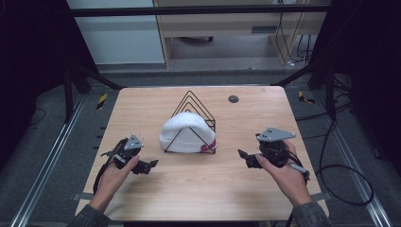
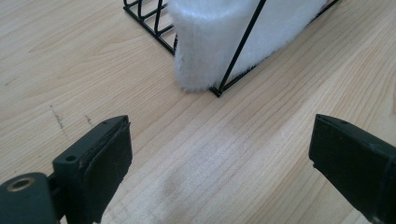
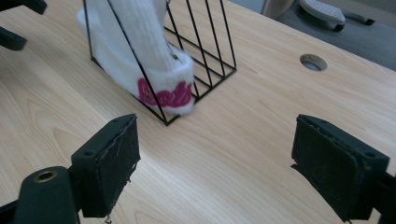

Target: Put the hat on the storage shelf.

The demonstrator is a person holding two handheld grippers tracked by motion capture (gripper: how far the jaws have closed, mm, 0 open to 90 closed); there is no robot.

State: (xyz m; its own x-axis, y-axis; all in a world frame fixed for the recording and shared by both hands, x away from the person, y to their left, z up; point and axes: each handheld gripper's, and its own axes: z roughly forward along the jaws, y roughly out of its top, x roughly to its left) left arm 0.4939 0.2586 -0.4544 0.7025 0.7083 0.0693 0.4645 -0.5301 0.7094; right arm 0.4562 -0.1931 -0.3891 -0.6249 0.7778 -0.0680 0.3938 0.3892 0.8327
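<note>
White: 1 hat (image 1: pixel 183 131) in 1 wire rack (image 1: pixel 194 106); 2 hand-held grippers, left (image 1: pixel 150 165) and right (image 1: pixel 245 156), both gaping.

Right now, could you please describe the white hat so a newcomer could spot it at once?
On the wooden table, a black wire rack stands at the middle. The white hat sits in that rack, fluffy, with pink lettering on its cuff.

Only text in sight: pink script lettering on the cuff of the white knit hat (image 3: pixel 140 51), seen in the right gripper view. Partly cut by a bar of the black wire rack (image 3: pixel 205 56); looks like "bob…", rest unreadable.
</note>
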